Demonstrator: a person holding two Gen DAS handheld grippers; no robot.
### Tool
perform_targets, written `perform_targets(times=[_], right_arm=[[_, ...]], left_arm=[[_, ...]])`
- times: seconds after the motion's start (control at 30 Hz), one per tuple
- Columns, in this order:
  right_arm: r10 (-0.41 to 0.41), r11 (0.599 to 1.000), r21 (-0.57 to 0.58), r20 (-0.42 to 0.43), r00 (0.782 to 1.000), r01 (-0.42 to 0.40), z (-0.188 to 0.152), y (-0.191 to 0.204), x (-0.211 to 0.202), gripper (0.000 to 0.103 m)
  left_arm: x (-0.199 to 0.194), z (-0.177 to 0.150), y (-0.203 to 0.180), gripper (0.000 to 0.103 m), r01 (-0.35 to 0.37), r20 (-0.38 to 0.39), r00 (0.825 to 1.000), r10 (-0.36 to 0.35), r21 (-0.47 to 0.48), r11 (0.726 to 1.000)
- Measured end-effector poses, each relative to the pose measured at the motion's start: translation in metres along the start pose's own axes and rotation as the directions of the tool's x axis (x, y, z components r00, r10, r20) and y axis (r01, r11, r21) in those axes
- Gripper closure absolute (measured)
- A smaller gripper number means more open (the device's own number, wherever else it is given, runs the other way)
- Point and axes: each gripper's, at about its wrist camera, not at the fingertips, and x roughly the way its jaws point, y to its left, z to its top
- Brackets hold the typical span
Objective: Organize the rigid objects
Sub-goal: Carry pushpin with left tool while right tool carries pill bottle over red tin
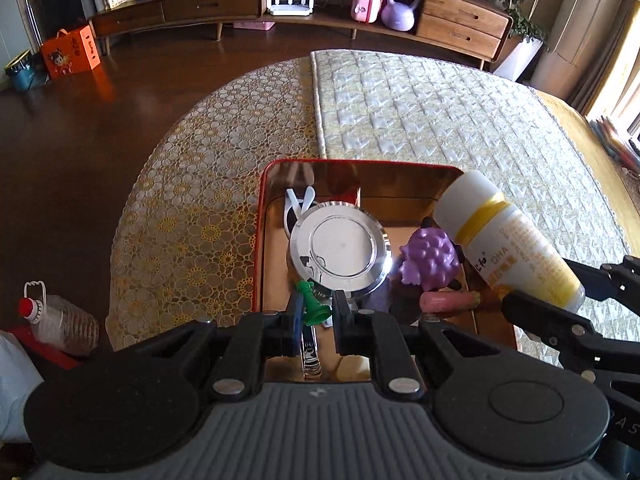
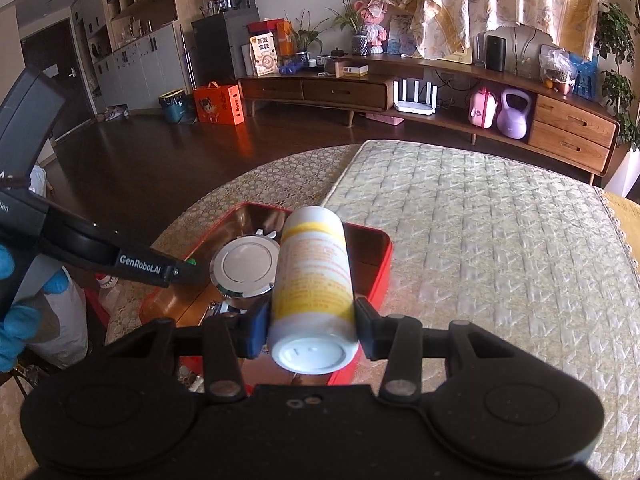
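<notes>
One tray (image 1: 259, 240), one bottle (image 2: 310, 280), two grippers (image 1: 316, 312) (image 2: 310, 332)
</notes>
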Motion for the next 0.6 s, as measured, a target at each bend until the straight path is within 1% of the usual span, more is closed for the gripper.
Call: perform_targets(times=[0.07,0.17,0.27,0.47,0.6], right_arm=[[0.02,1.0,-0.006,-0.021,1.0,-0.021,0.0,0.004,0.008,0.059],[-0.001,1.0,-0.029,-0.038,0.999,0.0,-0.001,0.009,0.019,0.059],[-0.005,1.0,-0.016,-0.056,0.998,0.004,-0.005,0.011,0.03,0.059],[-0.001,0.999,-0.054,-0.077,0.997,-0.003,-0.011,0.023,0.036,0.059],[0.0,0.999,-0.05,-0.088,0.996,-0.005,-0.015,0.025,0.039,0.059]], left_arm=[[0.005,-0.004,0.001,0.089,0.003,-0.012,1.0,-0.003,0.01,1.0],[0.011,-0.009,0.001,0.089,0.008,-0.027,1.0,-0.008,0.023,1.0],[0.018,-0.012,0.001,0.089,0.01,-0.042,0.999,-0.009,0.03,0.999],[0.034,-0.017,-0.002,0.089,0.01,-0.071,0.997,-0.007,0.038,0.999],[0.042,-0.019,-0.004,0.089,0.007,-0.079,0.997,-0.004,0.032,0.999]])
